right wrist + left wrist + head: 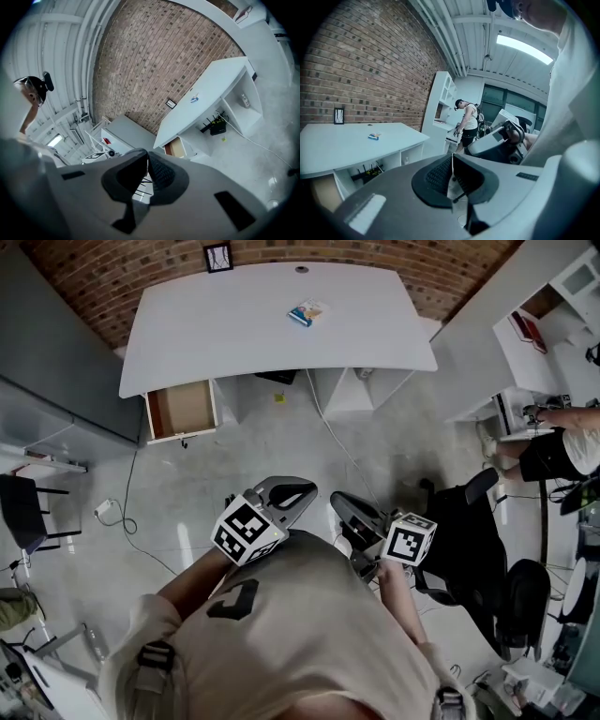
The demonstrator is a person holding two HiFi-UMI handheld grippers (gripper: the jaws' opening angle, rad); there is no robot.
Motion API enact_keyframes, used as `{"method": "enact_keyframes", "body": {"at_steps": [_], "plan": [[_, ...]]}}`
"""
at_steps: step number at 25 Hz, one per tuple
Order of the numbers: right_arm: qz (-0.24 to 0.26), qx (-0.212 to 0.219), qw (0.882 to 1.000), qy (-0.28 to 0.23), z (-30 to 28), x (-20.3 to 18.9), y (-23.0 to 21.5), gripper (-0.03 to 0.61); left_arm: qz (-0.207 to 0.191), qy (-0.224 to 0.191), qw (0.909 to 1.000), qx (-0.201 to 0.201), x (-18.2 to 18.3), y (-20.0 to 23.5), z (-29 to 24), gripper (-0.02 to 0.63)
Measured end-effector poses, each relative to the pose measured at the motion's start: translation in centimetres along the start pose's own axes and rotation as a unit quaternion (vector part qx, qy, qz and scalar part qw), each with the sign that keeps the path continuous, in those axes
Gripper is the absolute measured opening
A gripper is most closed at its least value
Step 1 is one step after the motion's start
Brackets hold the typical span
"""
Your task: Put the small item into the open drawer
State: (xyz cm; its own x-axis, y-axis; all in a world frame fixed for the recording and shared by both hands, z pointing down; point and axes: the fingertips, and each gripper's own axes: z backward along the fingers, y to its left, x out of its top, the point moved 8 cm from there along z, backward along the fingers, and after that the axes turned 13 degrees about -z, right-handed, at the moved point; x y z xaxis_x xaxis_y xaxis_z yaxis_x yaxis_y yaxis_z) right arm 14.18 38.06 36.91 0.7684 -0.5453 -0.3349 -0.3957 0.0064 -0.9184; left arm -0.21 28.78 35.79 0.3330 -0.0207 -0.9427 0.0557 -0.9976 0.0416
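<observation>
The small item, a blue and white packet, lies on the white desk towards its back right. In the left gripper view the packet shows far off, and in the right gripper view it is a speck on the desk top. Under the desk's left end the open drawer stands pulled out, its wooden inside bare; the drawer also shows in the right gripper view. Both grippers hang close to my chest, well short of the desk. My left gripper is shut and holds nothing. My right gripper is likewise shut and holds nothing.
A black office chair stands at my right. A person works at white shelves on the far right. A cable runs over the grey floor from under the desk. A small framed picture leans on the brick wall.
</observation>
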Motion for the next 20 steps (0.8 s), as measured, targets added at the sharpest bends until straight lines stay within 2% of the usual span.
{"method": "enact_keyframes", "body": {"at_steps": [10,20], "plan": [[0.008,-0.015,1.000,0.019,-6.5,2.2,0.9,0.006,0.019,-0.021,0.9994,0.020,-1.4,6.4,2.8,0.009],[0.025,-0.014,0.996,0.087,-12.9,2.6,2.0,0.006,0.050,-0.034,0.9957,0.069,-3.2,11.1,6.6,0.009]]}}
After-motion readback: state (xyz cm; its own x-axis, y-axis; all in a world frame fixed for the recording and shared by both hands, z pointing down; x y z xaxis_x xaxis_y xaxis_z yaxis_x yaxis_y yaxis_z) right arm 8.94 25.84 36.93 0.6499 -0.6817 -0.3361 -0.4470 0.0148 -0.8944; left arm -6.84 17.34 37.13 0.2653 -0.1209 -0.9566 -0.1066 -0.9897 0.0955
